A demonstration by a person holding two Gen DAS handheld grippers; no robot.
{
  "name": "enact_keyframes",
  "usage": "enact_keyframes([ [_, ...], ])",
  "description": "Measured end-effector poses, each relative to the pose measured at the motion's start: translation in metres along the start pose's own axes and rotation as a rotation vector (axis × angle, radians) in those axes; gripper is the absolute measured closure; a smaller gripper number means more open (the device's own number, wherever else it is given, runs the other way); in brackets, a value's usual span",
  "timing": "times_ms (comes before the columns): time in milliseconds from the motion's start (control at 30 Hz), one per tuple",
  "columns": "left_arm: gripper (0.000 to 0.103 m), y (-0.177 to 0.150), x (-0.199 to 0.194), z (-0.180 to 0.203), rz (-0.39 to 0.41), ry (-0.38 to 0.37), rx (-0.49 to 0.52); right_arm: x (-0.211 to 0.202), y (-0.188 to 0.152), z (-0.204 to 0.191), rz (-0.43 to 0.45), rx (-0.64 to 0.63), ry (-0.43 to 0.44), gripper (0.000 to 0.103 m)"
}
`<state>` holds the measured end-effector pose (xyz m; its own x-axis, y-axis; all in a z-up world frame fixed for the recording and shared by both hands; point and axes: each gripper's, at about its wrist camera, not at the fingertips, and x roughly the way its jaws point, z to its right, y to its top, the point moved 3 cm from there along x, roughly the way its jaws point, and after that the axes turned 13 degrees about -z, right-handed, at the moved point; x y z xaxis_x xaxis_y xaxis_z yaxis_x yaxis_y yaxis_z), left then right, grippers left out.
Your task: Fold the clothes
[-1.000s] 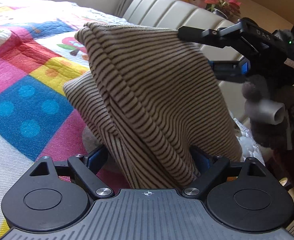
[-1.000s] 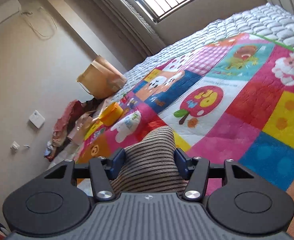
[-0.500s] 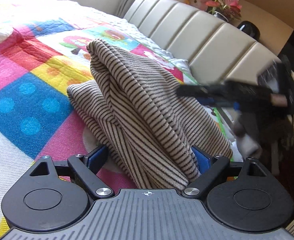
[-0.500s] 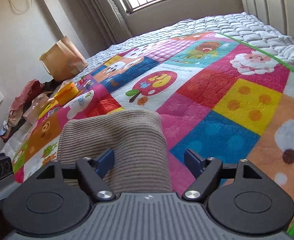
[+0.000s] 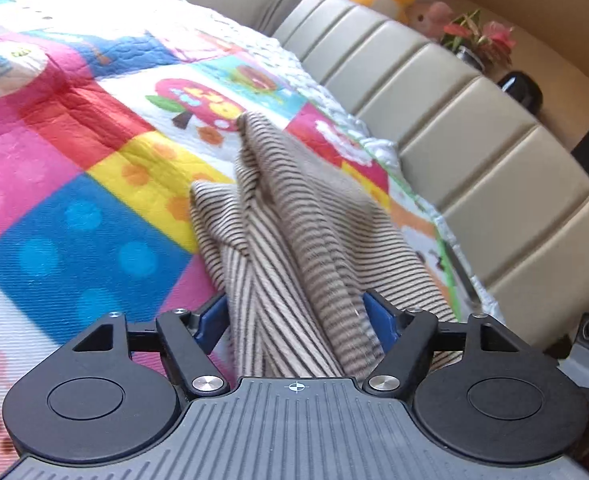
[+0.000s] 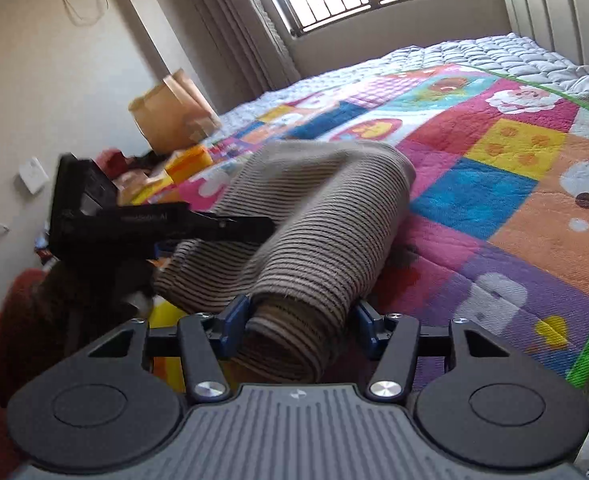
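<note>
Open quilt [image 6: 506,184] beyond bunched garment [image 6: 326,216]

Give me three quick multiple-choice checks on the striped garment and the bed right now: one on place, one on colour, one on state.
1. Where does the striped garment lie?
A. on the patchwork quilt
B. on the floor
C. in the brown paper bag

2. What colours are the garment's stripes?
A. red and white
B. beige and dark brown
C. blue and yellow

3. What is between the fingers of the right gripper?
A. nothing
B. a plush toy
C. a rolled bundle of the garment

Answers:
1 A: both wrist views show it resting on the quilt.
2 B: thin dark stripes on beige cloth.
3 C: in the right wrist view a thick striped bundle fills the gap between the blue pads as the jaws close.
</note>
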<state>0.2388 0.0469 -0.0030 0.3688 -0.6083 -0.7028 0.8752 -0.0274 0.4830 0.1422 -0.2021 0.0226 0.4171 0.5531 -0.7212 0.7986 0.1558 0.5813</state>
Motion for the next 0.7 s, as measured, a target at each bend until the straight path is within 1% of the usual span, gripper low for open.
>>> enact_keyframes([
  [67,0.023,-0.005,-0.005,0.001,-0.005,0.018,0.023,0.007,-0.007,0.003,-0.014,-0.005,-0.025,0.045],
  [167,0.021,-0.011,-0.017,0.003,0.007,0.013,0.031,0.005,-0.009,0.004,-0.005,0.005,-0.015,0.043],
  [233,0.015,-0.017,-0.021,0.004,-0.002,-0.006,0.018,0.000,-0.008,0.006,0.000,0.024,0.014,0.038],
  [267,0.013,-0.022,-0.021,0.006,-0.009,-0.015,0.016,-0.004,-0.009,0.006,0.003,0.033,0.035,0.034],
  [300,0.012,-0.026,-0.021,0.007,-0.018,-0.021,0.015,-0.009,-0.009,0.007,0.015,0.041,0.056,0.028],
  [367,0.011,-0.036,-0.017,0.010,-0.034,-0.031,0.018,-0.021,-0.009,0.011,0.053,0.077,0.101,0.019],
  [400,0.011,-0.038,-0.015,0.011,-0.035,-0.030,0.023,-0.027,-0.009,0.013,0.073,0.097,0.123,0.019],
  [467,0.014,-0.041,-0.013,0.012,-0.029,-0.029,0.027,-0.033,-0.008,0.017,0.100,0.133,0.135,0.019],
  [500,0.030,-0.039,-0.014,0.013,-0.023,-0.053,0.011,-0.036,-0.007,0.019,0.112,0.150,0.137,0.019],
  [567,0.032,-0.034,-0.020,0.014,-0.005,-0.123,-0.023,-0.036,-0.006,0.021,0.118,0.158,0.099,0.019],
  [600,0.033,-0.032,-0.025,0.016,0.006,-0.149,-0.020,-0.036,-0.006,0.022,0.117,0.157,0.082,0.019],
  [633,0.033,-0.031,-0.028,0.019,0.012,-0.151,-0.006,-0.034,-0.006,0.022,0.114,0.157,0.069,0.019],
  [667,0.033,-0.031,-0.029,0.021,0.014,-0.126,0.012,-0.031,-0.007,0.023,0.110,0.157,0.055,0.019],
  [700,0.032,-0.031,-0.030,0.023,0.013,-0.084,0.027,-0.028,-0.008,0.023,0.102,0.154,0.035,0.019],
])
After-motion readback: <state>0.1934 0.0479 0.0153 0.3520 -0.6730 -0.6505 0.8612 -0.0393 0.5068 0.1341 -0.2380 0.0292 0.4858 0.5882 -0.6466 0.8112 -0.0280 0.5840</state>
